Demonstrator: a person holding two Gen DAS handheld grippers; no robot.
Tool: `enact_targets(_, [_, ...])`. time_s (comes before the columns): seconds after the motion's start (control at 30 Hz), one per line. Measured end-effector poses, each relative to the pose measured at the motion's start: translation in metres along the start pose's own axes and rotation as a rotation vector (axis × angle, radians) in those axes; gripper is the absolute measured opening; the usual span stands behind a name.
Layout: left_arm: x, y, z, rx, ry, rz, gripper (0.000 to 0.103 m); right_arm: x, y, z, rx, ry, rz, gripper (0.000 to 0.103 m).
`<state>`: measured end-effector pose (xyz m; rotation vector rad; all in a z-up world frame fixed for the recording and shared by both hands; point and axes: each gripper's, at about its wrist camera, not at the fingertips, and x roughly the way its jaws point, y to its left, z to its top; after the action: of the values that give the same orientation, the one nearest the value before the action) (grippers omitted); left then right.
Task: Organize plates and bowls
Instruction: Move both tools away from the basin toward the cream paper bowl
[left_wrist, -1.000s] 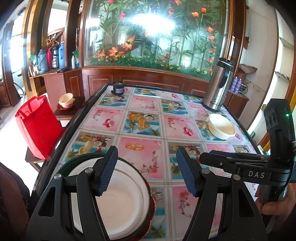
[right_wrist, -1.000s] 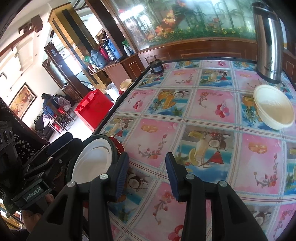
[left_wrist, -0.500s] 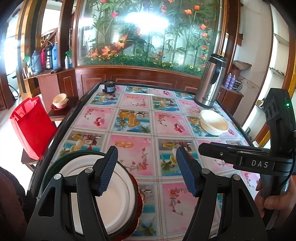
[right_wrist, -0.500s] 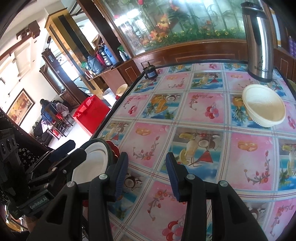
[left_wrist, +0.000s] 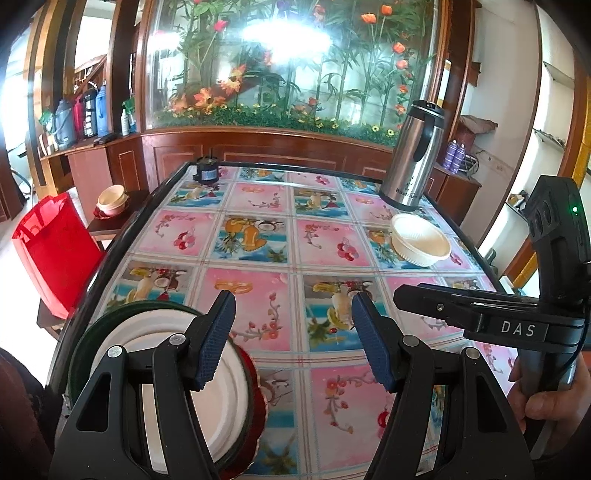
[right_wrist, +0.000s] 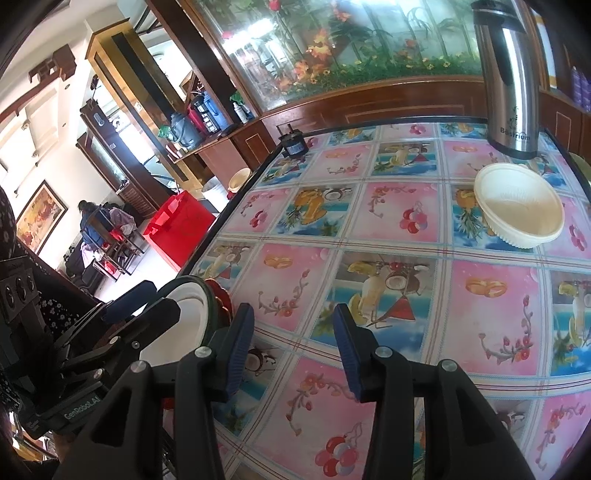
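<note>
A stack of plates lies at the table's near left corner: a white plate (left_wrist: 229, 398) on a dark green one (left_wrist: 85, 350), with a red plate (left_wrist: 258, 391) underneath. In the right wrist view the white plate (right_wrist: 188, 306) is partly hidden. My left gripper (left_wrist: 293, 332) hovers open just right of the stack, its left finger overlapping the white plate in the picture, with nothing between its pads. My right gripper (right_wrist: 291, 332) is open over the bare tablecloth. A cream bowl (left_wrist: 419, 240) (right_wrist: 517, 210) stands at the far right. The left gripper (right_wrist: 155, 302) appears beside the plates.
A steel flask (left_wrist: 413, 158) (right_wrist: 509, 81) stands behind the bowl. A small dark object (left_wrist: 207, 171) sits at the far left corner. Left of the table (left_wrist: 122, 236) are a red bag (left_wrist: 55, 247) and a low stand with bowls (left_wrist: 110, 199). A person's hand (left_wrist: 546, 402) grips the right handle.
The left gripper has drifted a little across the table, so bowl and flask sit further left in its view. The right gripper has hardly moved; its jaws stand very slightly wider.
</note>
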<state>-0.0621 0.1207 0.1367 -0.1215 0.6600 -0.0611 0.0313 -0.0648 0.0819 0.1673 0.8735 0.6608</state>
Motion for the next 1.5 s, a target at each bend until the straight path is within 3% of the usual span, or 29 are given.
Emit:
enact_targets(0.67, [0.028, -0.04, 0.007, 0.034, 0.037, -0.056, 0.066, -0.011, -0.057, -0.005, 0.107, -0.012, -0.025, 0.047])
enact_targets(1.2, [0.04, -0.056, 0.006, 0.037, 0.064, -0.087, 0.066, -0.016, -0.076, -0.011, 0.141, 0.002, -0.035, 0.048])
enact_targets(1.5, [0.03, -0.065, 0.003, 0.05, 0.052, -0.111, 0.066, -0.023, -0.069, -0.015, 0.126, -0.006, -0.038, 0.05])
